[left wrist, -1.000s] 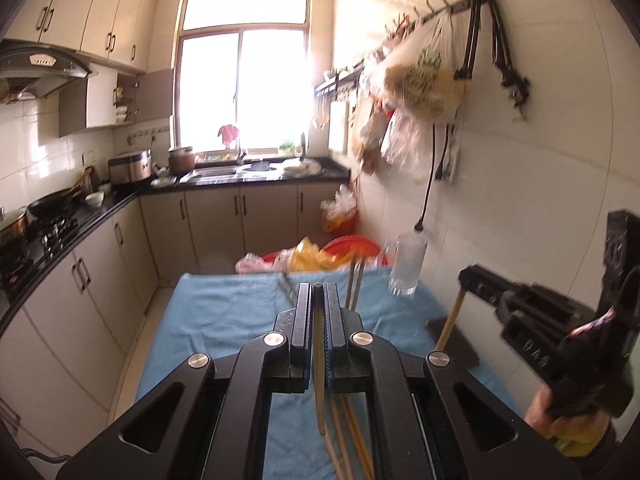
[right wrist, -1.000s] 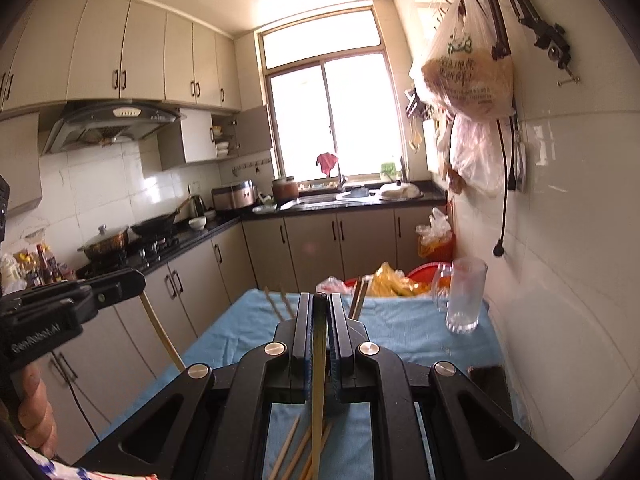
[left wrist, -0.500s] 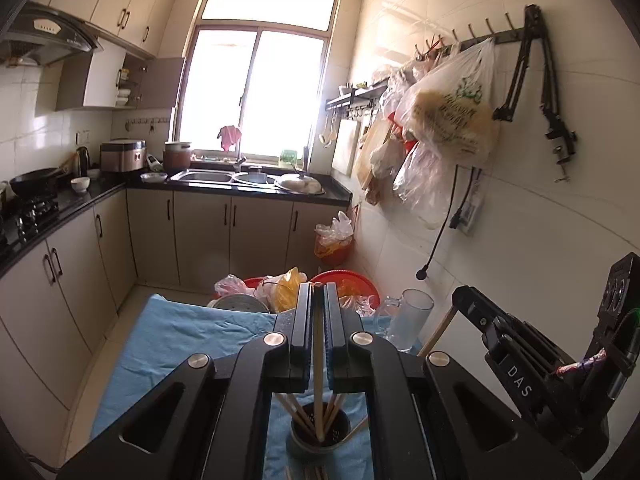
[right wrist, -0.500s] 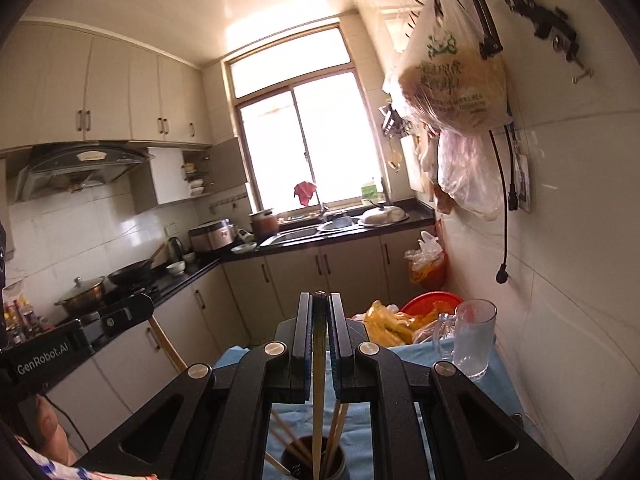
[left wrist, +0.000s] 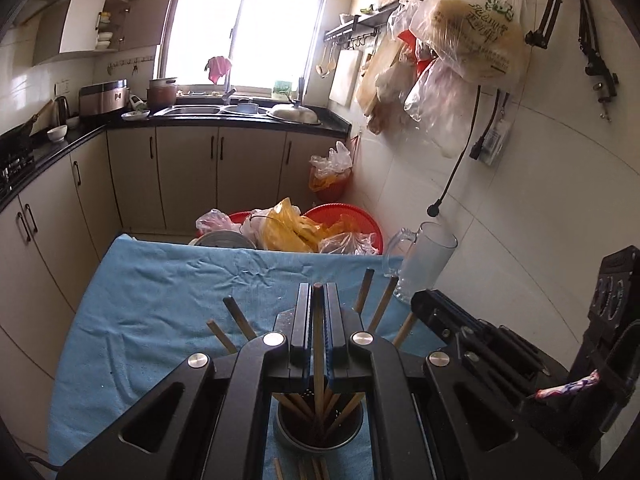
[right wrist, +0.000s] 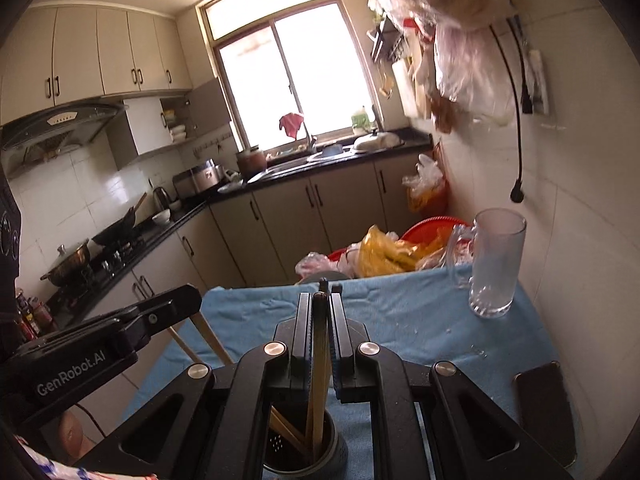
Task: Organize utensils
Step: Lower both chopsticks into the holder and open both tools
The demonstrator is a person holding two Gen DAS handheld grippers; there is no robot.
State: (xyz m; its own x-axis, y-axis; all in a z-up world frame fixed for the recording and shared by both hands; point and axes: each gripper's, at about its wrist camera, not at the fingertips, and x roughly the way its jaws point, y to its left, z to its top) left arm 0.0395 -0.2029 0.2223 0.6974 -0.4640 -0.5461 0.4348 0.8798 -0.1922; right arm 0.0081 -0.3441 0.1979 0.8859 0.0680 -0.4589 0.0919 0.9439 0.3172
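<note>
My left gripper [left wrist: 318, 296] is shut on a wooden chopstick [left wrist: 319, 360] whose lower end stands inside a round metal utensil holder [left wrist: 320, 436] on the blue cloth. The holder has several chopsticks [left wrist: 240, 322] leaning in it. My right gripper [right wrist: 320, 304] is shut on another chopstick [right wrist: 318, 376], its lower end inside the same holder [right wrist: 300, 456]. The right gripper shows at the right of the left wrist view [left wrist: 480, 340]; the left gripper shows at the left of the right wrist view [right wrist: 120, 328]. A few loose chopsticks [left wrist: 308, 470] lie in front of the holder.
A glass mug [right wrist: 494, 264] stands at the table's far right by the tiled wall. A dark phone [right wrist: 544, 408] lies at the right edge. Red basins with plastic bags [left wrist: 304, 228] sit beyond the blue-covered table [left wrist: 160, 288]. Bags hang on the wall [left wrist: 472, 36].
Both grippers have tilted down and come over the holder. The chopsticks they hold now stand with their lower ends inside it.
</note>
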